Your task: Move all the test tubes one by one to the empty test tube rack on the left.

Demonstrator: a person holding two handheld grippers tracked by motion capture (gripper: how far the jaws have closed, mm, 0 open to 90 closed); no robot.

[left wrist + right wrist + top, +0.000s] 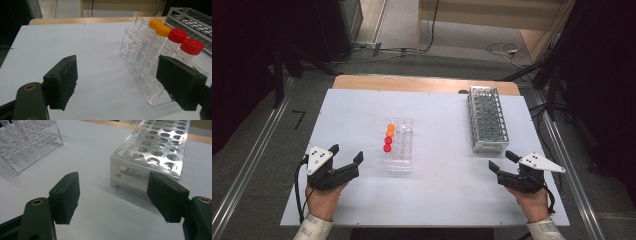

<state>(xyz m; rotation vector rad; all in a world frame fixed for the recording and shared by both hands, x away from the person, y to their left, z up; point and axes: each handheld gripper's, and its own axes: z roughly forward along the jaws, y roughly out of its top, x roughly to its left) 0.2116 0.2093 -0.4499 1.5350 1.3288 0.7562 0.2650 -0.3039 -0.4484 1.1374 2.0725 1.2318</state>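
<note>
On the bench, capped tubes [388, 137] are seen in the clear rack [398, 145], nearest the left gripper [346, 154]; both grippers' fingers are held apart, empty.

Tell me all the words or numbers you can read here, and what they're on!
No text here can be read.
Tubes: faint printed marks run down their sides, too small and blurred to read.
Caps, clear rack, metal rack: no writing to be seen.
Left claw and right claw: their grey plates carry black dots, no letters.
</note>
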